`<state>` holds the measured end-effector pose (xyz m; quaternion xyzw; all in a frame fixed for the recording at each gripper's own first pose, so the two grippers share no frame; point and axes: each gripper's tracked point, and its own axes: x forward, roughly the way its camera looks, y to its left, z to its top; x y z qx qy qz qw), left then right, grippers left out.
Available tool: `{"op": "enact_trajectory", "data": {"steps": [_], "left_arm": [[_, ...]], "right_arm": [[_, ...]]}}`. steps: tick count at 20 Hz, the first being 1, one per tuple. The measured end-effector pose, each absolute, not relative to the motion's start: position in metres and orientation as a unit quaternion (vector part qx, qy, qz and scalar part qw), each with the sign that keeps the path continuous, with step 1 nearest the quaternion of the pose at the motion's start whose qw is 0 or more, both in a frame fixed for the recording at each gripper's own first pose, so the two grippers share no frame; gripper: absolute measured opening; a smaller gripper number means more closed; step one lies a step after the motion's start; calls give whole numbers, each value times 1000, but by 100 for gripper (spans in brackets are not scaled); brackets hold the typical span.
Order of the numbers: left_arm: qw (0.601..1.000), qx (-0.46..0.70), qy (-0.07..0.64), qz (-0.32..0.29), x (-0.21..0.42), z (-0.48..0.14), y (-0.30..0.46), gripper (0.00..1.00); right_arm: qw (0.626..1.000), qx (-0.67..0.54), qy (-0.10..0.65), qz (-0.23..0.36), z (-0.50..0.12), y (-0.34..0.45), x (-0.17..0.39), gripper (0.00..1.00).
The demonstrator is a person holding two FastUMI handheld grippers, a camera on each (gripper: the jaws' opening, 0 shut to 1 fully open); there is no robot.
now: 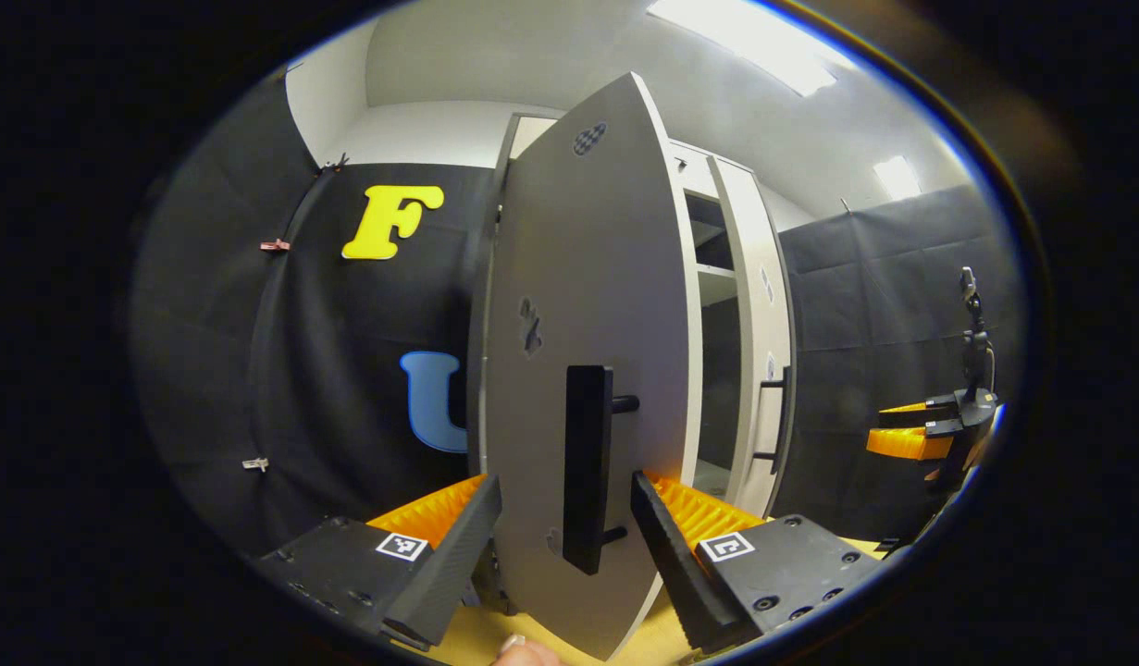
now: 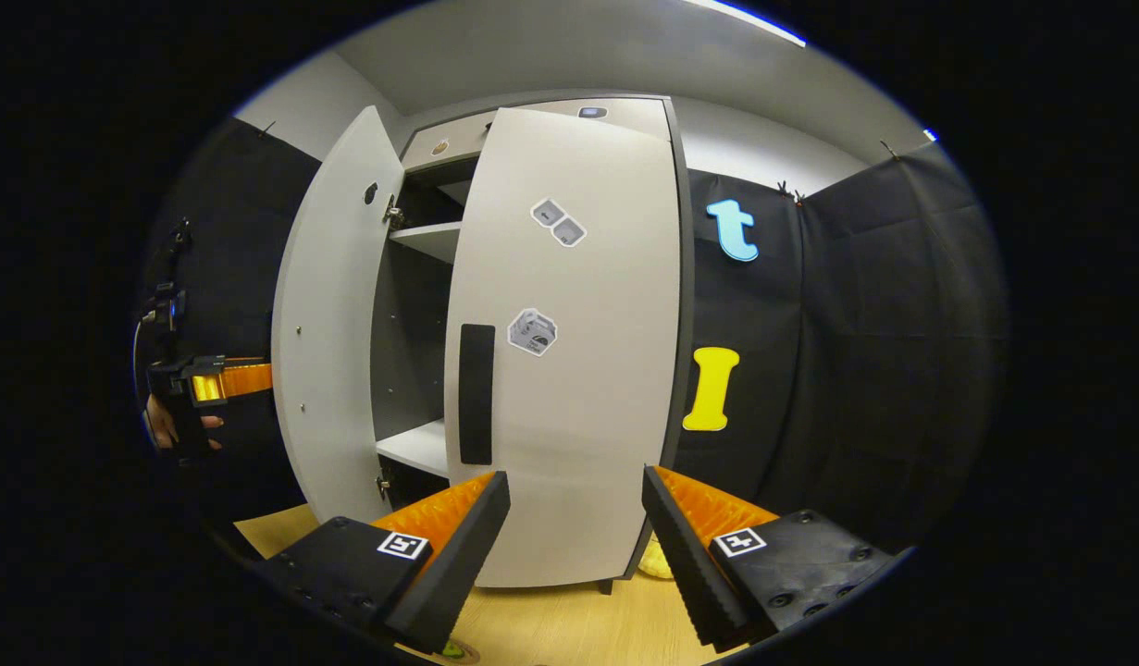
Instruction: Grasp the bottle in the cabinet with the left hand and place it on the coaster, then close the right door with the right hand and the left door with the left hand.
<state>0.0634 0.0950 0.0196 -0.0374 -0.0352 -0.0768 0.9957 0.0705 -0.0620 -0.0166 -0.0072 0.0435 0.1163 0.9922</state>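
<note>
While ajar, left door upright

Left gripper: jaws spread wide, level, gripping nothing. Right gripper: jaws likewise apart, unloaded. A hand holds the left gripper at far left.

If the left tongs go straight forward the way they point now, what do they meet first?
Most likely the black handle of the left door: it stands between the open left tongs, close ahead, though depth is hard to judge.
</note>
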Motion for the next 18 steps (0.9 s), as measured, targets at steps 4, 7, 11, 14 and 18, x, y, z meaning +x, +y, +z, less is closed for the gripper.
{"op": "enact_trajectory", "data": {"steps": [4, 7, 11, 14, 18], "left_arm": [[994, -37, -38, -100, 84, 17, 56, 91], [993, -43, -35, -107, 92, 16, 40, 92], [993, -37, -35, -103, 82, 19, 37, 92], [994, -41, -33, -93, 71, 19, 39, 92], [996, -41, -38, -64, 54, 22, 47, 92]], "right_arm": [[993, -11, 51, 109, -19, -73, 68, 96], [993, -24, 50, 103, -21, -83, 62, 96], [993, -27, 51, 108, -22, -85, 57, 96], [992, -17, 45, 121, -18, -77, 56, 96], [991, 7, 36, 132, -11, -65, 57, 96]]}}
